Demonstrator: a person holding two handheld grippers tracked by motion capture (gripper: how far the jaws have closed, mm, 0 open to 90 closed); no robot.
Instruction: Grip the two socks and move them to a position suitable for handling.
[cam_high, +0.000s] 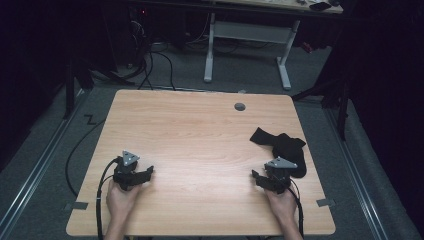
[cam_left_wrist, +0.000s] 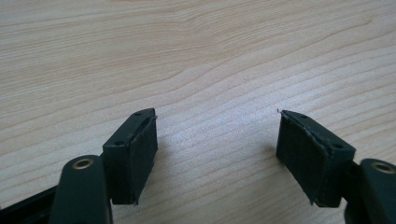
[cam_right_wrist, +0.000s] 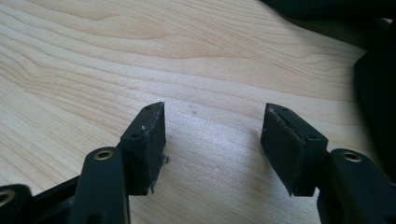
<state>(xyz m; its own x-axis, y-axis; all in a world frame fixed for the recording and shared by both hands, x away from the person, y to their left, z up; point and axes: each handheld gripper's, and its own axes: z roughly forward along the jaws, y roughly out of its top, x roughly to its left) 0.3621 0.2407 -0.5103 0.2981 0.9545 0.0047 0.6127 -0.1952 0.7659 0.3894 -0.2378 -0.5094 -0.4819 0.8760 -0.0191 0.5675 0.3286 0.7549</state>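
Both grippers are resting spread wide and empty: left gripper (cam_high: 131, 176), right gripper (cam_high: 272, 180). The crumpled black fabric cloth (cam_high: 282, 145) is lying just beyond the right one (soft, light, probably floppy), so pinching a raised fold looks best.

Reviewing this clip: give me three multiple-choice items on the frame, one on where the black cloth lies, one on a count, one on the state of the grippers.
1. Where does the black cloth lie on the table?
A. near the right edge, just beyond the right gripper
B. at the far left corner
C. under the left gripper

2. How many grippers rest at the near side of the table?
A. one
B. two
C. three

3. How do the jaws of both grippers stand?
A. shut on the cloth
B. shut on nothing
C. open, with bare wood between them

Key: 1 A, the high view shows it there; 2 B, one in each hand; 3 C, both gripper views show a wide gap over wood.
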